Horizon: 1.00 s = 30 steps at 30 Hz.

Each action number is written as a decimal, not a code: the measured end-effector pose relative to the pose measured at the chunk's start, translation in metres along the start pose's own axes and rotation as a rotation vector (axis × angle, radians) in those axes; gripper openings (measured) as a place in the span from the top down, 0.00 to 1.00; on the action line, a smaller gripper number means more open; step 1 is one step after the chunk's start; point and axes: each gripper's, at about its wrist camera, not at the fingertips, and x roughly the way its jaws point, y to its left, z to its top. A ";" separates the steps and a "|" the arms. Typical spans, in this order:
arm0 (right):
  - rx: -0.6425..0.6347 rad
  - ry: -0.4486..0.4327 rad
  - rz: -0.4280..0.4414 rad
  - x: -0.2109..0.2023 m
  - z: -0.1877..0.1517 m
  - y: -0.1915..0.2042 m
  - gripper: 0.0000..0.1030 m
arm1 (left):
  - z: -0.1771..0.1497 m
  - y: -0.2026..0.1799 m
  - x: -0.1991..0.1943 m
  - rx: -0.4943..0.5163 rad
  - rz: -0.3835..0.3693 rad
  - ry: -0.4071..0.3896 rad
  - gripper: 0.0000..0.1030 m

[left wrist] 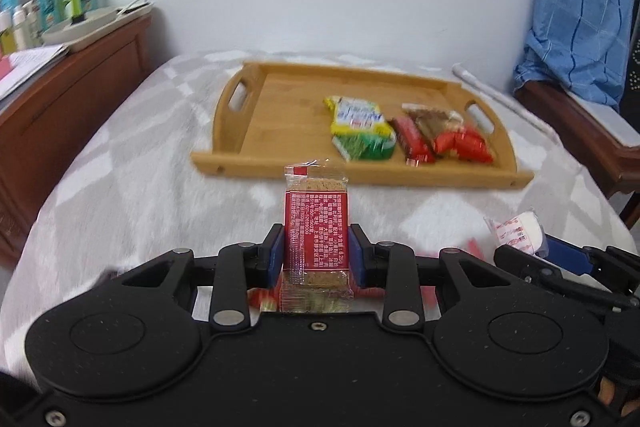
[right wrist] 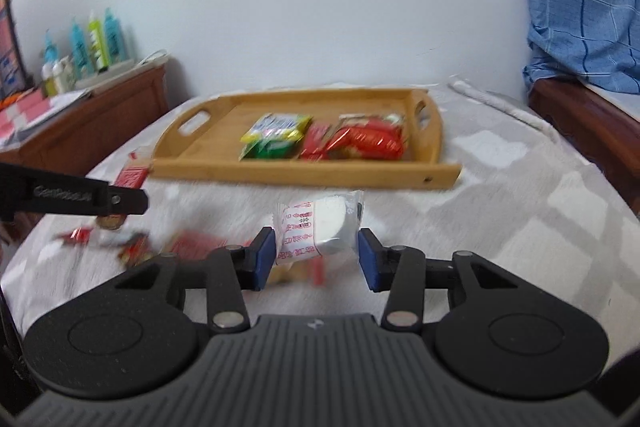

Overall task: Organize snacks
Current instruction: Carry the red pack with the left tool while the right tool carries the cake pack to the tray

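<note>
Snacks are split between both tongs and the tray ahead. The left gripper (left wrist: 317, 251) has its jaws nearly closed, its blue pads pressed on the sides of a red cracker packet (left wrist: 316, 223) that stands upright between them. The right gripper (right wrist: 317, 255) stands somewhat wider, holding a white wrapped sweet (right wrist: 320, 229) that lies tilted between its pads; the left pad touches it, and whether the right pad does is hard to tell. Beyond both sets of fingertips sits the wooden tray (left wrist: 280, 107) on a grey blanket (left wrist: 140, 167), with a yellow-green pack (left wrist: 358, 127) and red packs (left wrist: 460, 143) at its right end. Loose red snacks (right wrist: 132, 247) lie blurred, down left of the right gripper.
</note>
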 end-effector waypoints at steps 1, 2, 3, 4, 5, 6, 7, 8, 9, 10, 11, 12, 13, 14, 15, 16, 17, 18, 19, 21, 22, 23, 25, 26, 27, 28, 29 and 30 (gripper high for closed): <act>0.011 -0.002 -0.005 0.004 0.006 -0.005 0.53 | 0.008 0.000 0.002 0.000 -0.009 -0.003 0.70; 0.023 -0.005 -0.009 0.008 0.012 -0.009 0.53 | 0.015 -0.001 0.004 0.001 -0.017 -0.006 0.70; 0.033 -0.009 -0.013 0.012 0.019 -0.014 0.53 | 0.023 -0.002 0.007 0.002 -0.026 -0.011 0.70; 0.042 -0.015 -0.016 0.016 0.025 -0.018 0.53 | 0.031 -0.003 0.010 0.002 -0.031 -0.014 0.70; 0.049 -0.020 -0.017 0.021 0.031 -0.022 0.53 | 0.038 -0.003 0.013 0.004 -0.036 -0.017 0.70; 0.057 -0.025 -0.017 0.025 0.038 -0.026 0.53 | 0.046 -0.003 0.017 0.004 -0.039 -0.022 0.70; 0.067 -0.028 -0.017 0.030 0.045 -0.030 0.53 | 0.054 -0.003 0.021 0.007 -0.040 -0.028 0.70; 0.079 -0.030 -0.016 0.034 0.051 -0.035 0.53 | 0.060 -0.002 0.026 0.010 -0.041 -0.029 0.70; 0.092 -0.030 -0.015 0.039 0.057 -0.040 0.53 | 0.067 -0.002 0.031 0.011 -0.040 -0.029 0.70; 0.107 -0.027 -0.012 0.044 0.063 -0.044 0.53 | 0.071 -0.001 0.036 0.009 -0.037 -0.028 0.70; 0.123 -0.024 -0.009 0.048 0.068 -0.049 0.53 | 0.076 0.001 0.042 0.009 -0.035 -0.025 0.70; 0.135 -0.022 -0.006 0.053 0.073 -0.052 0.53 | 0.080 0.002 0.048 0.008 -0.033 -0.019 0.70; 0.143 -0.019 -0.004 0.057 0.078 -0.055 0.53 | 0.084 0.004 0.055 0.006 -0.030 -0.012 0.70; 0.146 -0.017 -0.004 0.062 0.082 -0.058 0.53 | 0.085 0.006 0.061 0.007 -0.030 -0.006 0.70; 0.146 -0.015 -0.003 0.066 0.087 -0.060 0.53 | 0.088 0.009 0.069 0.005 -0.031 0.004 0.70; 0.144 -0.012 -0.001 0.070 0.091 -0.061 0.53 | 0.090 0.011 0.076 -0.001 -0.033 0.016 0.70; 0.142 -0.007 0.004 0.075 0.096 -0.061 0.53 | 0.091 0.014 0.082 -0.007 -0.036 0.026 0.70; 0.137 -0.003 0.010 0.080 0.101 -0.061 0.53 | 0.092 0.016 0.088 -0.013 -0.040 0.036 0.70; 0.130 0.001 0.017 0.086 0.106 -0.060 0.53 | 0.093 0.018 0.094 -0.017 -0.043 0.043 0.70; 0.122 0.013 0.031 0.097 0.115 -0.057 0.53 | 0.094 0.022 0.105 -0.014 -0.042 0.055 0.70; 0.122 0.022 0.042 0.103 0.120 -0.055 0.53 | 0.095 0.024 0.111 -0.007 -0.033 0.063 0.70; 0.124 0.034 0.056 0.109 0.124 -0.052 0.53 | 0.096 0.025 0.116 -0.001 -0.027 0.069 0.70; 0.121 0.059 0.082 0.122 0.130 -0.045 0.53 | 0.098 0.030 0.125 0.011 -0.018 0.080 0.70; 0.111 0.071 0.091 0.128 0.132 -0.039 0.53 | 0.099 0.031 0.128 0.018 -0.016 0.085 0.70; 0.099 0.083 0.098 0.134 0.133 -0.033 0.53 | 0.100 0.034 0.132 0.028 -0.015 0.090 0.70; 0.084 0.096 0.106 0.140 0.134 -0.027 0.53 | 0.100 0.036 0.136 0.037 -0.012 0.093 0.70; 0.066 0.106 0.114 0.145 0.135 -0.019 0.53 | 0.100 0.038 0.139 0.045 -0.009 0.098 0.70; 0.047 0.113 0.119 0.150 0.135 -0.012 0.53 | 0.100 0.040 0.143 0.049 -0.007 0.104 0.70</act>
